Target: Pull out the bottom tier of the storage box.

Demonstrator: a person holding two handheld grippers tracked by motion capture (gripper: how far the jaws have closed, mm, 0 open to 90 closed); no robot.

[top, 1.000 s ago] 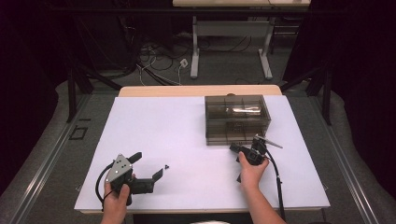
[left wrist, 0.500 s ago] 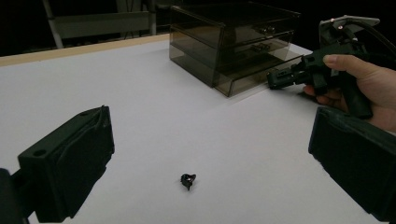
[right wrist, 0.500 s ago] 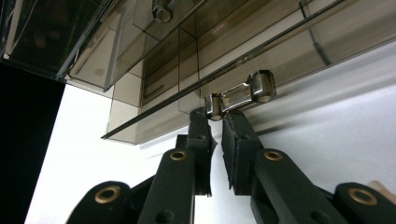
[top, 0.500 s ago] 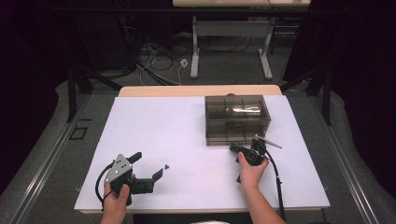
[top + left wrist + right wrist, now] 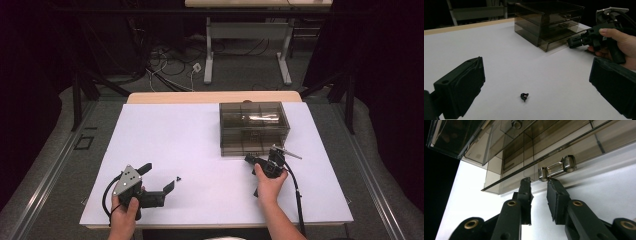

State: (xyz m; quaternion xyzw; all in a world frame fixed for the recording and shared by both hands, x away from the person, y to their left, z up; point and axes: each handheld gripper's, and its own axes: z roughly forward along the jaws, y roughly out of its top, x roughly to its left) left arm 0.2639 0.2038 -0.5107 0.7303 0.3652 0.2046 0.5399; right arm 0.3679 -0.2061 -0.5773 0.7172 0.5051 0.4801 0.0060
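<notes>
1. Nearest the person, the left gripper [image 5: 159, 180] rests low on the white table [image 5: 200, 130], jaws spread wide with nothing between them.
2. Just ahead of those jaws lies a small black piece [image 5: 524, 96] on the bare table, touching neither jaw.
3. Across on the right, the right gripper [image 5: 251, 160] sits at the front of the smoky drawer box [image 5: 254, 127]. Its jaws have just been opening and stand at a narrow gap.
4. In the right gripper view, the tips sit right at one end of the bottom drawer's metal handle [image 5: 557, 168], not clamped on it.
5. Farther back, the box stands on the table's right half, well apart from the left gripper.
</notes>
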